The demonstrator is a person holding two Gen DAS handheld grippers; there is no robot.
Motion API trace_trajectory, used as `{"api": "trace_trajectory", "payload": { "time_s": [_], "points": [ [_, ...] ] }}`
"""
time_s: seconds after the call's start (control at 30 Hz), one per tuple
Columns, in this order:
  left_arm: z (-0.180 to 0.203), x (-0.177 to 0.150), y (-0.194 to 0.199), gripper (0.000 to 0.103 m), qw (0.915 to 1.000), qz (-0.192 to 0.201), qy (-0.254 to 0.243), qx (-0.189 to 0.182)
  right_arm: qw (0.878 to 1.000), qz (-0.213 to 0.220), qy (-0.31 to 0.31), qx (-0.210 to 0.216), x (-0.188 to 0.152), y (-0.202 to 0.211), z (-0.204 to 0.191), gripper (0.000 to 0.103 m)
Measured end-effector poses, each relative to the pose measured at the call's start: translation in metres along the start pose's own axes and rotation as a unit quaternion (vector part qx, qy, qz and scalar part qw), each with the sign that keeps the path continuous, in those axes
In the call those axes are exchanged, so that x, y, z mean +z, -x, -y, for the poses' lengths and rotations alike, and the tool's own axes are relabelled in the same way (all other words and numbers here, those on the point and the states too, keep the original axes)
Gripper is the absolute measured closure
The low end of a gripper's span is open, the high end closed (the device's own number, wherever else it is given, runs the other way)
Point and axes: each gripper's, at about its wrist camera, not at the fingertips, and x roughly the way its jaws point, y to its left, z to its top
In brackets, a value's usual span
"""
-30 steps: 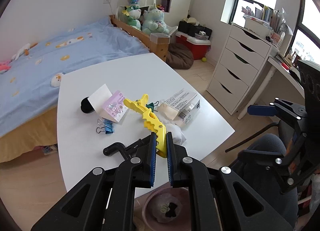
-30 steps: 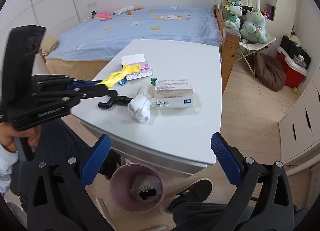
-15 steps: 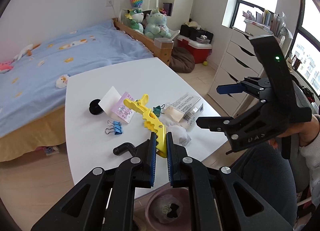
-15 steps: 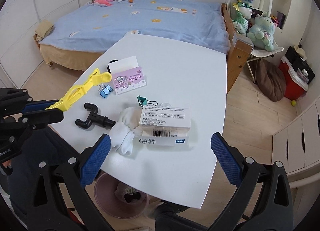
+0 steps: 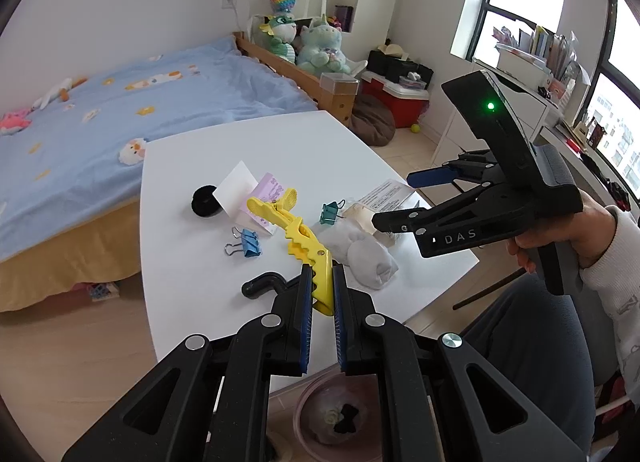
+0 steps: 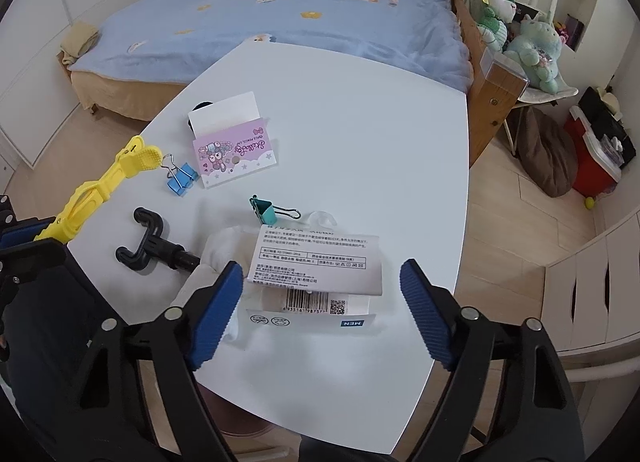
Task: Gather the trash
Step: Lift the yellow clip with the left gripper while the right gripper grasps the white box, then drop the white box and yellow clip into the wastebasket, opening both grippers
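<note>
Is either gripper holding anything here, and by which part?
The left gripper is shut on the yellow clip, gripping its handle end. The right gripper holds nothing; its fingers are closing around the sock package.

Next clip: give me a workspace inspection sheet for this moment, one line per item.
Surface: white table, items clustered at its near end.
Job's things: packaging card lying on white socks; bin on the floor below the table edge, with scraps inside.
Clutter: blue clip, green clip, pink card, black hook, black ring.
Grippers: left gripper shut on a yellow clamp; right gripper closing, pads either side of the packaging card, not pressing.
Cables: nothing seen.
Surroundings: bed, plush toys, drawers.
</note>
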Motion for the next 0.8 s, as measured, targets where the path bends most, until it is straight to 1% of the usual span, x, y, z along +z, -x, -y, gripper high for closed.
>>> {"api": "trace_trajectory", "payload": {
  "time_s": [0.03, 0.33, 0.53, 0.8],
  "points": [
    [0.0, 0.0, 0.0, 0.094, 1.0, 0.0, 0.0, 0.0, 1.0, -0.001, 0.0, 0.0, 0.0, -0.001, 0.0, 0.038],
    [0.001, -0.001, 0.001, 0.094, 1.0, -0.001, -0.003, 0.0, 1.0, 0.022, -0.004, -0.011, -0.004, 0.013, 0.003, 0.038],
    [0.002, -0.002, 0.005, 0.094, 0.9999, -0.004, -0.01, 0.001, 0.999, 0.045, -0.011, -0.015, -0.012, 0.039, 0.004, 0.038],
    [0.008, -0.004, 0.017, 0.094, 0.9998, -0.004, -0.021, -0.002, 0.997, 0.081, -0.001, 0.001, -0.029, 0.086, -0.012, 0.038]
  ]
}}
